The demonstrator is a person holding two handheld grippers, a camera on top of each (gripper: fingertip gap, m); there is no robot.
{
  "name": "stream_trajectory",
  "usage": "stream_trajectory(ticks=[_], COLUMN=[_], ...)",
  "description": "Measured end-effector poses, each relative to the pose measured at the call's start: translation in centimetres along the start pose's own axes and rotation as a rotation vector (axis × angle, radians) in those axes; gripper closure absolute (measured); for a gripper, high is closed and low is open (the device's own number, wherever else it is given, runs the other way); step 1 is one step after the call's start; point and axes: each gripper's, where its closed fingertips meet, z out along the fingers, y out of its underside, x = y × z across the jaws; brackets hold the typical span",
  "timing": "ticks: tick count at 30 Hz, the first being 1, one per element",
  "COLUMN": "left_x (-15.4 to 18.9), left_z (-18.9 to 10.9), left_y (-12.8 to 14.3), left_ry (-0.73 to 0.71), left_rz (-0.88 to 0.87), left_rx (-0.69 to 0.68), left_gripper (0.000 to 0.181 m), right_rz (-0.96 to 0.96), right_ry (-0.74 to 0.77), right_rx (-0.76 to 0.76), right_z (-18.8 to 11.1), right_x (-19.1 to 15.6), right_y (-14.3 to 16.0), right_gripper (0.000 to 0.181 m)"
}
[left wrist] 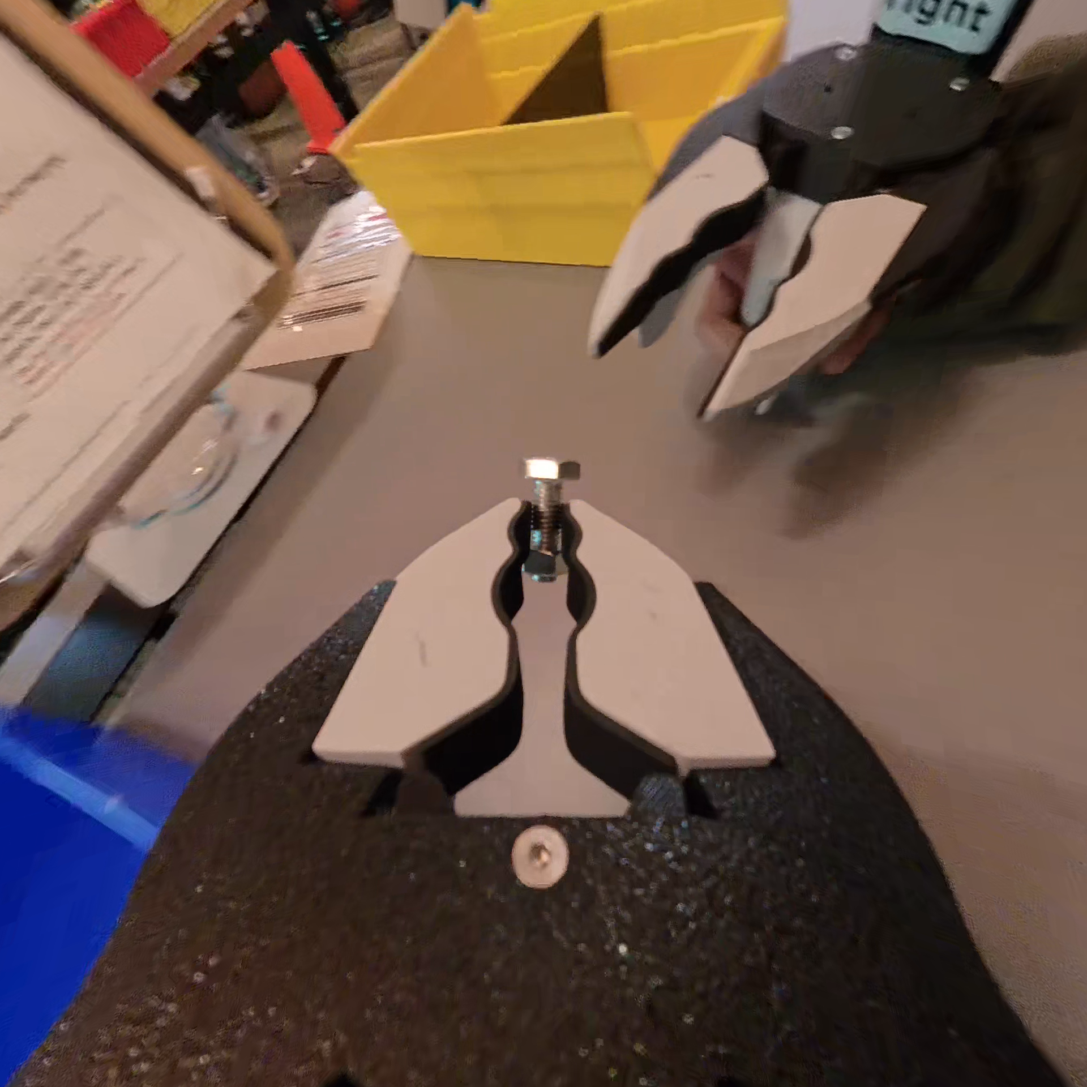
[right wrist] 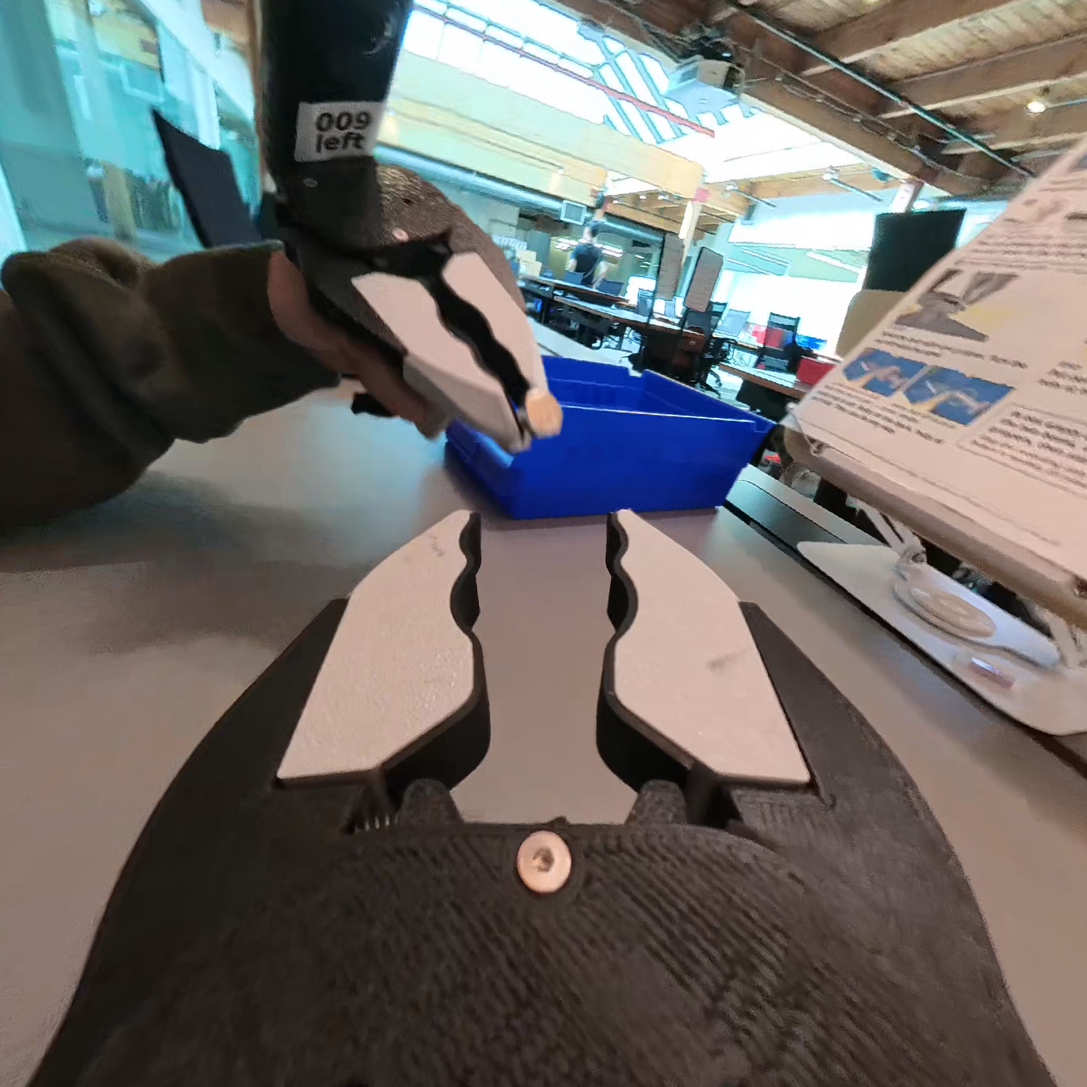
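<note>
So the counter (left wrist: 529,364) is a smooth, matte grey-beige top. Sitting on it: a yellow plastic bin (left wrist: 506,194) with dividers at the far end in the left wrist view, a blue plastic bin (right wrist: 617,453), and a flat white card (right wrist: 917,664) with a clear suction-cup foot on it, holding up a tilted cardboard-backed printed sheet (right wrist: 964,376). A plastic-wrapped packet (left wrist: 341,282) lies beside the yellow bin.

Light is soft and warm over the counter (left wrist: 482,364), brighter in the right wrist view, where skylights (right wrist: 529,94) glare white. Both views bend at the edges. The right tongs (left wrist: 664,364) and the paper board (left wrist: 88,264) smear with motion blur.
</note>
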Motion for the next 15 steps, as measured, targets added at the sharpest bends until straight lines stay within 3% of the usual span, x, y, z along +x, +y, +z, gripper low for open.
stream_trajectory(ticks=[5,12,15], left_x=[3.7,4.7,4.7], left_z=[4.3,5.2,5.2], left_y=[0.7,0.9,0.6], left_ry=[0.078,0.096,0.105], left_rz=[0.107,0.163,0.175], left_rx=[-0.078,-0.092,-0.079], left_gripper=[0.172,0.172,0.172], right_rz=[-0.143,-0.157,-0.165], right_ry=[-0.073,-0.107,-0.151], right_rx=[-0.116,-0.266,-0.323], right_z=[0.1,-0.8,-1.2], right_x=[-1.6,-1.1,-1.5], right_y=[1.5,3.4,4.5], right_gripper=[0.145,0.162,0.155])
